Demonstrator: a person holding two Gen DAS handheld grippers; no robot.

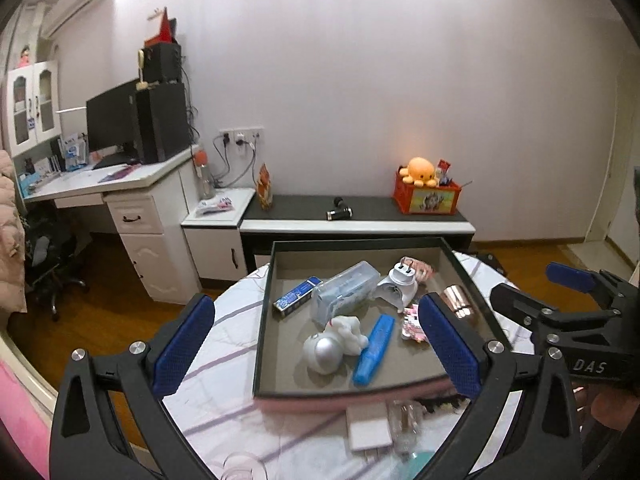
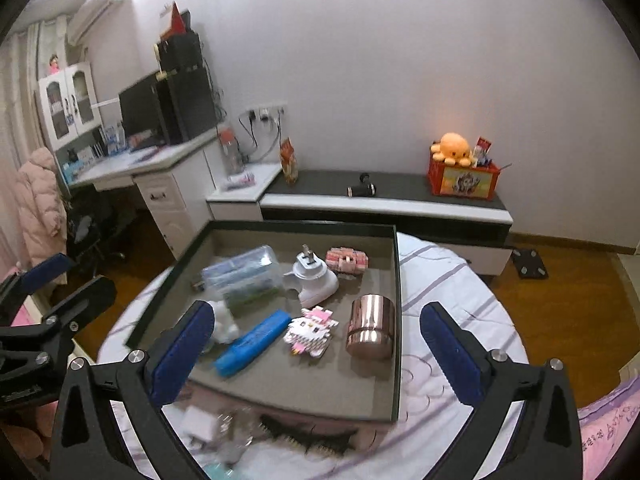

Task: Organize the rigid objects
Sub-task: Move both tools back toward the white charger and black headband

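Observation:
A dark-rimmed tray point(image 1: 263, 320) point(image 2: 397, 300) sits on a round table and holds several items. Among them are a copper cup point(image 1: 460, 300) point(image 2: 370, 330), a blue pen case point(image 1: 374, 350) point(image 2: 252, 342), a pink block figure point(image 2: 310, 330), a white plug adapter point(image 1: 396, 286) point(image 2: 314, 278), a clear plastic box point(image 1: 344, 294) point(image 2: 244, 276) and a white-and-silver figurine point(image 1: 332, 346). My left gripper point(image 1: 315, 302) point(image 2: 76, 278) hangs open above the tray's near left side. My right gripper point(image 2: 317, 308) point(image 1: 534, 286) stands open over the near right part, with nothing between its fingers.
On the striped tablecloth point(image 2: 452, 280) in front of the tray lie a white charger point(image 1: 368, 426), a clear glass point(image 1: 404, 424) and a black comb point(image 2: 308, 430). Behind stand a low cabinet point(image 1: 360, 224) with an orange crate point(image 1: 426, 196), and a desk point(image 1: 120, 184) at left.

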